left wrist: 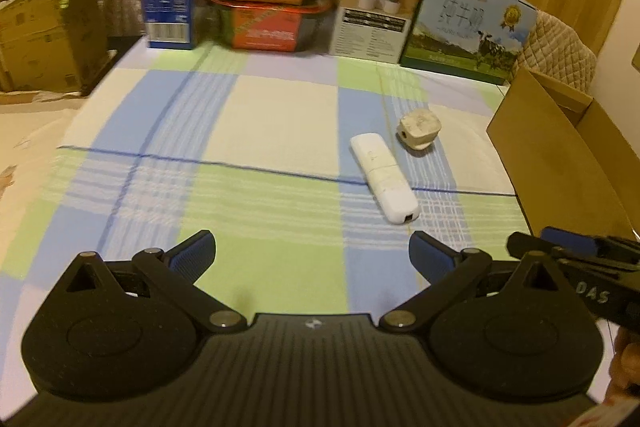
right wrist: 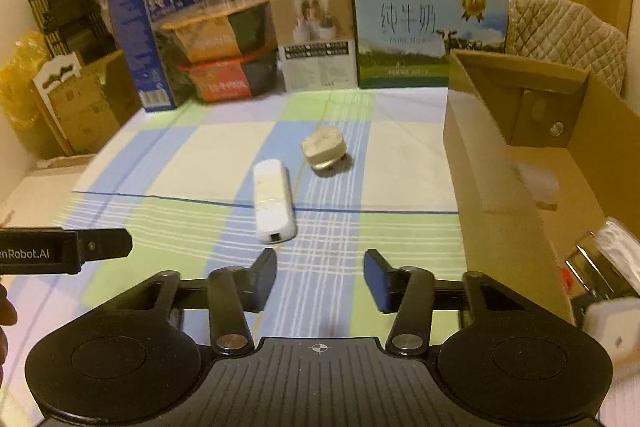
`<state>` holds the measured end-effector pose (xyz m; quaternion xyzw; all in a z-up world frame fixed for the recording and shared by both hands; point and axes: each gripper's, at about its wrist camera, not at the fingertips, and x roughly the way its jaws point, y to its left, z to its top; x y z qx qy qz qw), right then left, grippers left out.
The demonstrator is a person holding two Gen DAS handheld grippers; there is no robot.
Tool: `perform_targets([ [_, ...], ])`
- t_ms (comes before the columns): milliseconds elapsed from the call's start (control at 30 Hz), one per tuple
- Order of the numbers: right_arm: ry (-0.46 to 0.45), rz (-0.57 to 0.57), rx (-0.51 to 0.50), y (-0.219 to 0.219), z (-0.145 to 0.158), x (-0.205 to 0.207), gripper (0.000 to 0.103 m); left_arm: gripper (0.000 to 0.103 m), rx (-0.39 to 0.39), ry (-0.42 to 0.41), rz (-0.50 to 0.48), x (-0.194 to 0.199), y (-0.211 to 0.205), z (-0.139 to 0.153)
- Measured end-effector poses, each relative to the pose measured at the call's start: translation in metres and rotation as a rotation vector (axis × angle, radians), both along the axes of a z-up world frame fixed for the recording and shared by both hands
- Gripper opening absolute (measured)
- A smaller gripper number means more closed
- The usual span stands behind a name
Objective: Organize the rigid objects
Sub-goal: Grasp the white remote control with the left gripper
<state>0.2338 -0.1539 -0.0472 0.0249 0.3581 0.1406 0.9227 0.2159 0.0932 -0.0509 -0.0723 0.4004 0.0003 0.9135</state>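
Observation:
A white stick-shaped device [right wrist: 274,207] lies on the checked tablecloth [right wrist: 180,163], just beyond my right gripper [right wrist: 320,269] and slightly to its left. The right jaws stand apart with only cloth between them. A beige plug adapter [right wrist: 324,149] sits a little farther back. In the left wrist view the white device [left wrist: 384,183] and the adapter [left wrist: 418,129] lie ahead to the right of my left gripper [left wrist: 312,247], which is wide open and holds nothing. An open cardboard box [right wrist: 500,167] stands on the right, with several small items inside.
Along the table's back edge stand a blue carton [right wrist: 156,39], two stacked noodle bowls [right wrist: 224,51], a white box [right wrist: 316,43] and a light-blue milk box [right wrist: 428,31]. A quilted chair back [right wrist: 568,35] is behind the cardboard box. More cardboard boxes [left wrist: 48,35] sit off the table's left side.

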Motion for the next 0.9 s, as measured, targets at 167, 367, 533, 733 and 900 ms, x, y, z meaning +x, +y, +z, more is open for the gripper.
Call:
perform_targets([
  [167, 0.029, -0.009, -0.008, -0.003, -0.018, 0.03, 0.033, 0.088, -0.002, 0.011, -0.052, 0.044, -0.014, -0.021],
  [367, 0.041, -0.006, -0.061, -0.001, -0.03, 0.054, 0.032, 0.069, -0.047, 0.035, -0.086, 0.09, -0.026, -0.044],
  [533, 0.041, 0.005, -0.1, 0.0, -0.034, 0.065, 0.033, 0.058, -0.044, 0.033, -0.138, 0.109, -0.044, -0.054],
  [733, 0.048, 0.006, -0.115, -0.003, -0.037, 0.07, 0.033, 0.047, -0.032, 0.047, -0.185, 0.13, -0.063, -0.064],
  [900, 0.055, 0.003, -0.11, -0.004, -0.037, 0.072, 0.033, 0.04, 0.037, 0.061, -0.202, 0.135, -0.069, -0.071],
])
